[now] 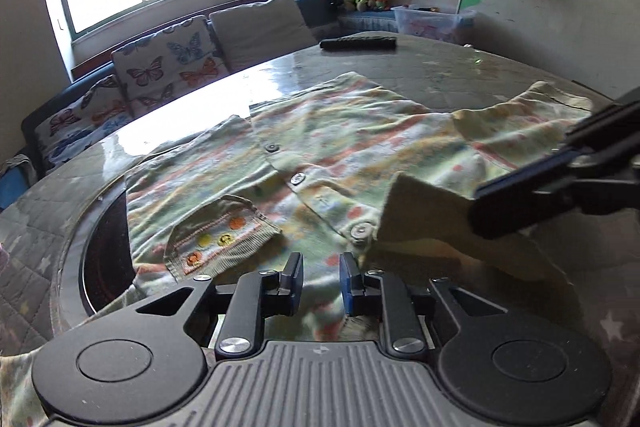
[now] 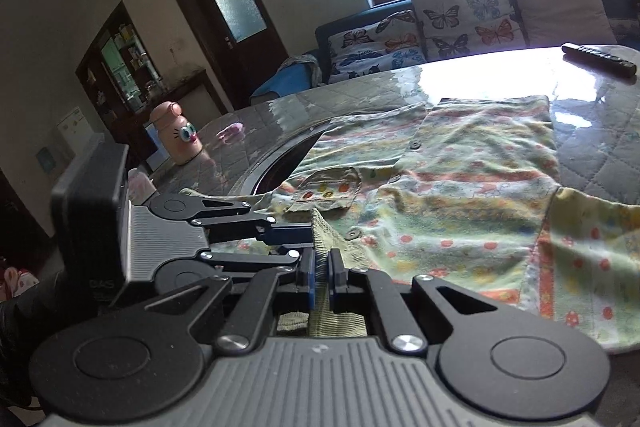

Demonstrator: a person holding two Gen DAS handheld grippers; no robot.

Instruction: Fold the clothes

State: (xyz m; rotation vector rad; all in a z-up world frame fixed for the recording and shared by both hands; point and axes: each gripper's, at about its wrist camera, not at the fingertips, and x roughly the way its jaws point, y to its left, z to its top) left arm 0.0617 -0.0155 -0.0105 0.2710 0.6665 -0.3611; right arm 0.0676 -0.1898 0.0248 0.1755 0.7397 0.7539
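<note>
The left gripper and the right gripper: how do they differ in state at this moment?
The left gripper is open, its fingers apart above the patterned yellow-green buttoned shirt; the right gripper is shut on the shirt's ribbed collar edge. The left holds nothing; the right lifts fabric. Both have black bodies with blue finger pads.

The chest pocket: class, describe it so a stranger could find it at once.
Start at the round table and the flowery shirt spread on it. The pocket is sewn beside the button row; unlike the surrounding cloth, its ribbed band carries small smiley faces.
</note>
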